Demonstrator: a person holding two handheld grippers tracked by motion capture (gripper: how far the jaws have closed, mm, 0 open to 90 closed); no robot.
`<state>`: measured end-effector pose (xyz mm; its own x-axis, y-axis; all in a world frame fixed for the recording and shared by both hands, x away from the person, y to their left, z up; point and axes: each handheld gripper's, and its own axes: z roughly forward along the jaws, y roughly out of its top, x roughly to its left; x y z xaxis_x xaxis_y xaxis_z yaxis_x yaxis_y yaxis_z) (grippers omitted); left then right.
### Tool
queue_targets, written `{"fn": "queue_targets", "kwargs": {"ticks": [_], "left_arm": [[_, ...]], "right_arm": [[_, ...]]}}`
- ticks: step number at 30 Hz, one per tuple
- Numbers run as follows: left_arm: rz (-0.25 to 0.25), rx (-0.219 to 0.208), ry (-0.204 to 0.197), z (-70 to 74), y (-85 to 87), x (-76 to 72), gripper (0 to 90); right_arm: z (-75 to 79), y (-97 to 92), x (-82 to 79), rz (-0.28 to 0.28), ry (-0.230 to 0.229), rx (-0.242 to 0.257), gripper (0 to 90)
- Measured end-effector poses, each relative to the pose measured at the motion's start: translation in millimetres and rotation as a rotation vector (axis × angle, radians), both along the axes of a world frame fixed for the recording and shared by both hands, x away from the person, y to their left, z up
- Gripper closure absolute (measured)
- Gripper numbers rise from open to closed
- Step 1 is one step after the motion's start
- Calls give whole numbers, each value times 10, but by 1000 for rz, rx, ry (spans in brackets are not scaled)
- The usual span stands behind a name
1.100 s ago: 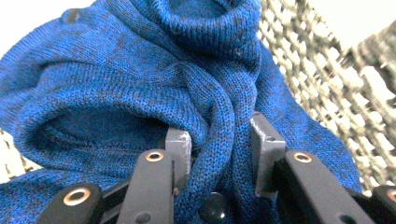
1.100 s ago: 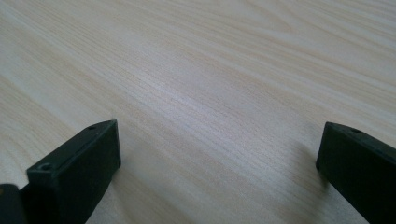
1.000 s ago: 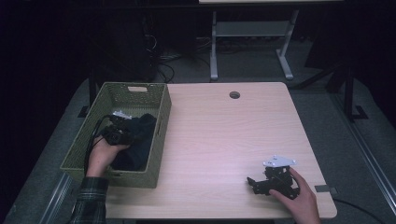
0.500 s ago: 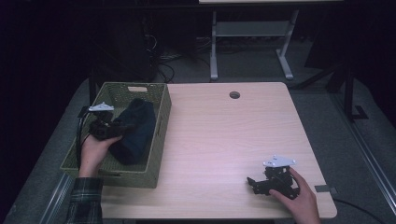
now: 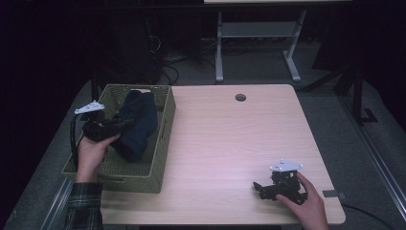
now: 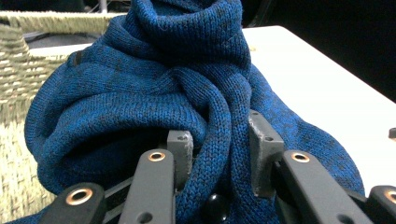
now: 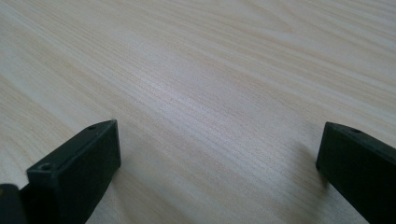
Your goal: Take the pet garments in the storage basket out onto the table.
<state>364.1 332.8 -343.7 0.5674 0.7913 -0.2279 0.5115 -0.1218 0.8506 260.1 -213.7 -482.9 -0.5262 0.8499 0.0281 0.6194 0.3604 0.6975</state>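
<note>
A dark blue knitted garment (image 5: pixel 139 123) hangs lifted above the green woven basket (image 5: pixel 162 143) at the table's left. My left gripper (image 5: pixel 123 125) is shut on a twisted fold of that blue knit (image 6: pixel 196 93), which bunches up between and above the two grey pads (image 6: pixel 180 149). Near the table's front right corner my right gripper (image 5: pixel 258 187) rests low on the wood, open, nothing between its fingers (image 7: pixel 79 172). The pale wooden table (image 7: pixel 210 79) lies right under it.
The basket's woven wall (image 6: pixel 14 60) rises to the left of the garment. A round cable hole (image 5: pixel 240 97) sits at the table's far edge. Behind the table stand a metal frame (image 5: pixel 258 38) and loose cables (image 5: pixel 177 62) on the floor.
My left gripper has lifted and pulled back toward the basket's left side, drawing the blue garment up out of the basket. The right gripper has stayed where it was.
</note>
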Motion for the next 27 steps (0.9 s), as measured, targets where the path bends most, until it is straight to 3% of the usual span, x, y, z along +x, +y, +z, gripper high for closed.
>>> {"fn": "queue_targets", "kwargs": {"ticks": [12, 27], "left_arm": [[-35, -25, -85, 215, -98, -104, 675], [-87, -65, -148, 491, -311, -203, 678]], "right_arm": [[0, 0, 1, 0, 0, 0, 0], [0, -1, 4, 1, 0, 1, 0]]}}
